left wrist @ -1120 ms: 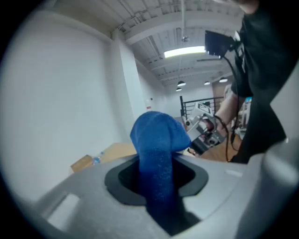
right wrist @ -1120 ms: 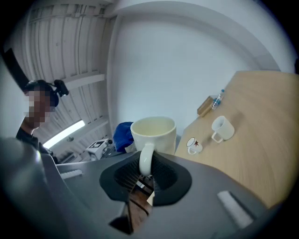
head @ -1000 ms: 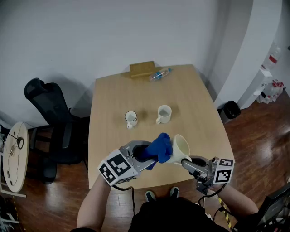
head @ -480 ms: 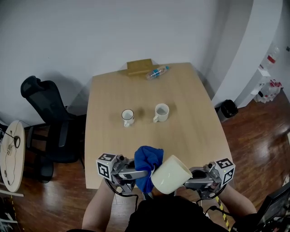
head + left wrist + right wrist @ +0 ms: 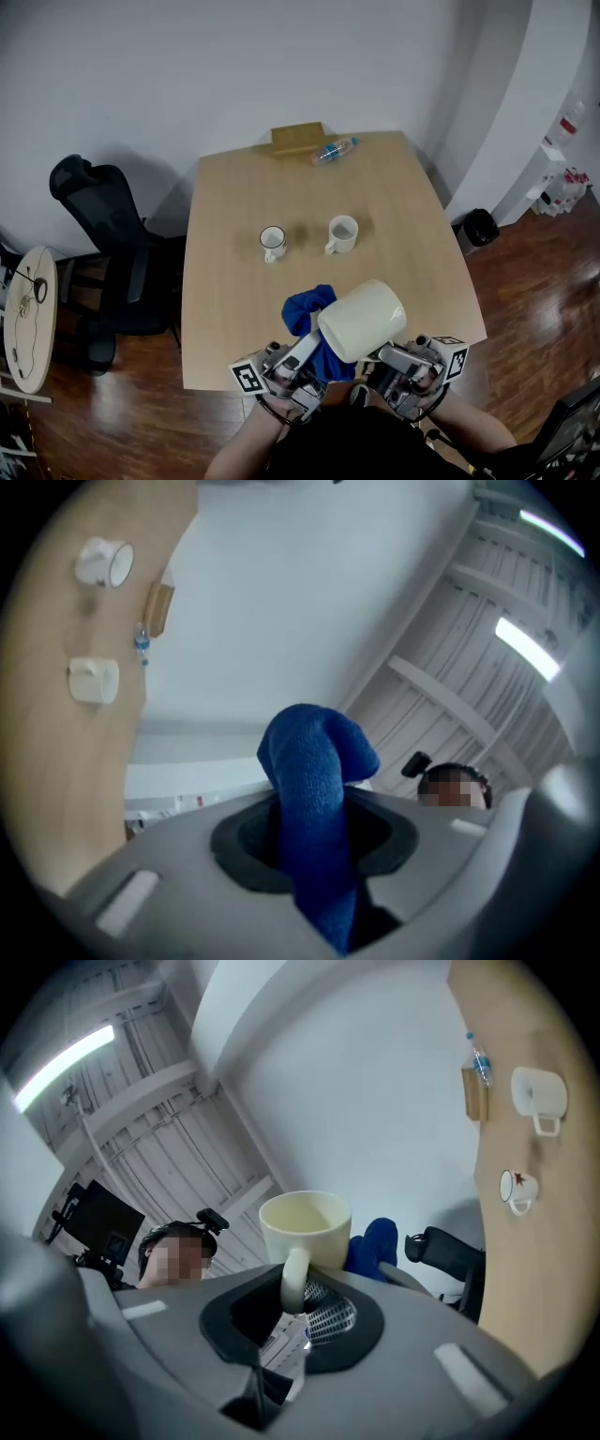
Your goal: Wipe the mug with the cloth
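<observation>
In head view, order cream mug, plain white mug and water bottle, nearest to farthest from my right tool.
1. Cream mug, gripped in the right tool.
2. Plain white mug, middle of the table.
3. Water bottle, lying at its far edge.

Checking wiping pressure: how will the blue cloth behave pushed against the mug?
The blue cloth looks floppy: its free end curls over past the jaws. Probably light; its fuzzy weave likely grips the mug rather than slipping.
</observation>
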The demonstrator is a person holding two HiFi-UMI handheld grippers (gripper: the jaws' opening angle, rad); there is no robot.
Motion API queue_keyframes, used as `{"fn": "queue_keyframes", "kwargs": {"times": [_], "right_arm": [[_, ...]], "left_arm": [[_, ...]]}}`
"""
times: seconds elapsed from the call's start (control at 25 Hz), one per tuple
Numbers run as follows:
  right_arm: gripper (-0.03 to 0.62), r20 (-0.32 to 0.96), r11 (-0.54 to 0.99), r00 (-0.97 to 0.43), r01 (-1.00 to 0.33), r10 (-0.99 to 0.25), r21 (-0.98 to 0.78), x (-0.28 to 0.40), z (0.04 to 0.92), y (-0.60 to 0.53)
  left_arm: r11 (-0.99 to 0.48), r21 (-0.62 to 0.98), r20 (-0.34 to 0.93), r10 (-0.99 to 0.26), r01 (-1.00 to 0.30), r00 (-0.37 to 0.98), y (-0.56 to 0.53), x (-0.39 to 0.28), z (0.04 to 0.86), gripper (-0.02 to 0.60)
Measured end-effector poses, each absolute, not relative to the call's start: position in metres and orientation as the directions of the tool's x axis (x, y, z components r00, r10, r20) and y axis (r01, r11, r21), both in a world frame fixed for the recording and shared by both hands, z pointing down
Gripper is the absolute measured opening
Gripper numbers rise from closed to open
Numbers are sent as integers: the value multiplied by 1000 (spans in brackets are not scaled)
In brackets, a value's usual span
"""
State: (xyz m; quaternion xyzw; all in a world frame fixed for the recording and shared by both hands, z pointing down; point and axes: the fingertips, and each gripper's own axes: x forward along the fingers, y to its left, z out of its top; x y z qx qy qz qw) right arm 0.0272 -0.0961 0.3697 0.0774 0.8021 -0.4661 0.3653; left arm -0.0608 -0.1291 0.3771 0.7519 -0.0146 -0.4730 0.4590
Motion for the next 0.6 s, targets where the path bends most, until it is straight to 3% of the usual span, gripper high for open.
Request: {"fn": "queue_keyframes", "kwargs": {"times": [0.2, 0.28, 0.44, 0.6], "right_arm": [[46, -464, 583, -812, 196, -354, -788, 41, 394, -121], [47, -388, 564, -834, 115, -393, -818, 43, 409, -127], [46, -324, 511, -843, 69, -429, -857, 34, 428, -136], [48, -390, 471, -773, 135, -501, -872, 33, 409, -153]], "left_arm": [[-652, 743, -411, -622, -151, 667, -165, -107, 380, 129], [-659, 689, -316, -647, -301, 694, -174, -110, 372, 129], [-701, 587, -195, -607, -404, 770, -172, -74, 367, 129], [-689, 612, -153, -585, -388, 797, -160, -51, 386, 129]]}}
